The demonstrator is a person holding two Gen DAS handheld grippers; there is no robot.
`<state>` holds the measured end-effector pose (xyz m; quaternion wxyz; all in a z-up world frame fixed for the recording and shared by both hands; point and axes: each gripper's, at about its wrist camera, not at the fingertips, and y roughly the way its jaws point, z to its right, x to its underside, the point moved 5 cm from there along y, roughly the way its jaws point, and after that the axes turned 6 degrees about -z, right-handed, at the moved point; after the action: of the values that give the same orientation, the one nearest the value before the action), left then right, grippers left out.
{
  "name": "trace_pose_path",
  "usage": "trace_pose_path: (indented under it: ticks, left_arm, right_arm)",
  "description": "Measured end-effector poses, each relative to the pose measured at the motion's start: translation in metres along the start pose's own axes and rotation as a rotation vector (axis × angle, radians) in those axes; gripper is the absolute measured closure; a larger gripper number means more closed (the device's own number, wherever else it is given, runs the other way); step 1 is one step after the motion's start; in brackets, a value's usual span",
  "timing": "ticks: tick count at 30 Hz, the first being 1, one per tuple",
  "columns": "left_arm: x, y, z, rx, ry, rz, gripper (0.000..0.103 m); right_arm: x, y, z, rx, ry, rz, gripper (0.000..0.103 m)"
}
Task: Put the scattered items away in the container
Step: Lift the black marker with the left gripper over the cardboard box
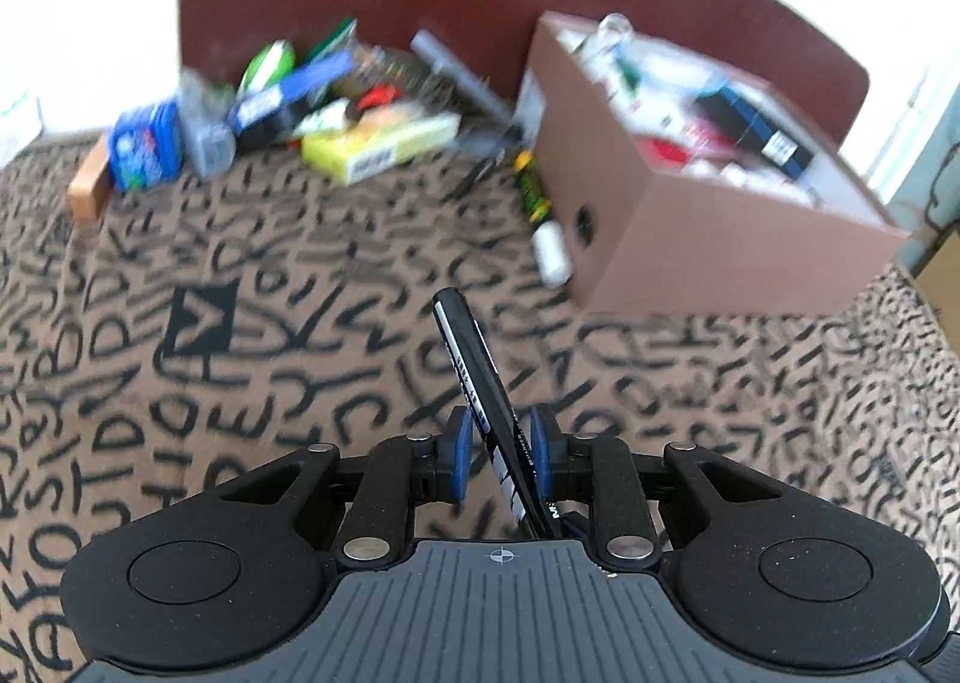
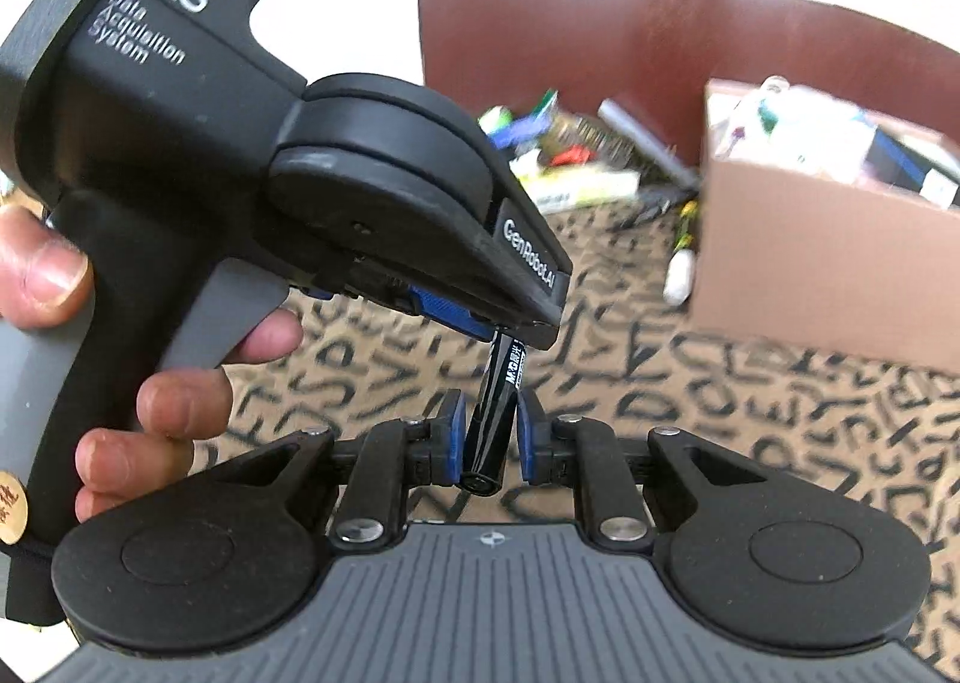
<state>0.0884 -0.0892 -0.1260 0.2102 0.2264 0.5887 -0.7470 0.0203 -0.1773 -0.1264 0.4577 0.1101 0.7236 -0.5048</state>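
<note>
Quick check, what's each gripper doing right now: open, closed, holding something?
Left gripper: closed on the black marker.
Right gripper: jaws around the same marker's end, small gaps showing; firm grip cannot be told.

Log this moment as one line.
left tongs: shut on black marker | right tongs: around its other end, pads not clearly touching | cardboard box: partly filled | pile: untidied

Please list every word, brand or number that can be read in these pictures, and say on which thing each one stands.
"DAS": left hand-held gripper, on its body.
"Data Acquisition System": same body, under "DAS".
"GenRobot.AI": same gripper, on the side of its finger arm.
"M&G": black marker, held by both grippers; its small print is too small to read.
Cloth: scrawled black letters, no clear word.
Yellow box and items in the cardboard box: labels blurred.
</note>
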Motion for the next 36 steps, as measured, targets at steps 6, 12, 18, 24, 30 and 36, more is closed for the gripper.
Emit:
trace_pose_path:
  ticks: [6, 12, 18, 24, 30, 36]
  left_arm:
    - [-0.036, -0.017, 0.033, 0.030, 0.063, 0.086, 0.085]
    - [-0.074, -0.022, 0.066, 0.059, 0.113, 0.146, 0.085]
    - [-0.114, -0.016, 0.096, 0.080, 0.145, 0.197, 0.085]
    - [-0.150, 0.000, 0.117, 0.095, 0.152, 0.220, 0.084]
    - [-0.175, 0.019, 0.124, 0.095, 0.144, 0.212, 0.084]
    - [-0.189, 0.039, 0.115, 0.106, 0.128, 0.192, 0.084]
  right_arm:
    - [-0.030, -0.020, 0.027, 0.044, 0.010, 0.102, 0.083]
    - [-0.059, -0.029, 0.061, 0.084, 0.027, 0.175, 0.083]
    - [-0.087, -0.029, 0.098, 0.120, 0.035, 0.238, 0.083]
    - [-0.108, -0.015, 0.132, 0.144, 0.034, 0.262, 0.083]
    - [-0.122, 0.002, 0.160, 0.156, 0.013, 0.250, 0.083]
    - [-0.128, 0.018, 0.166, 0.155, 0.024, 0.237, 0.083]
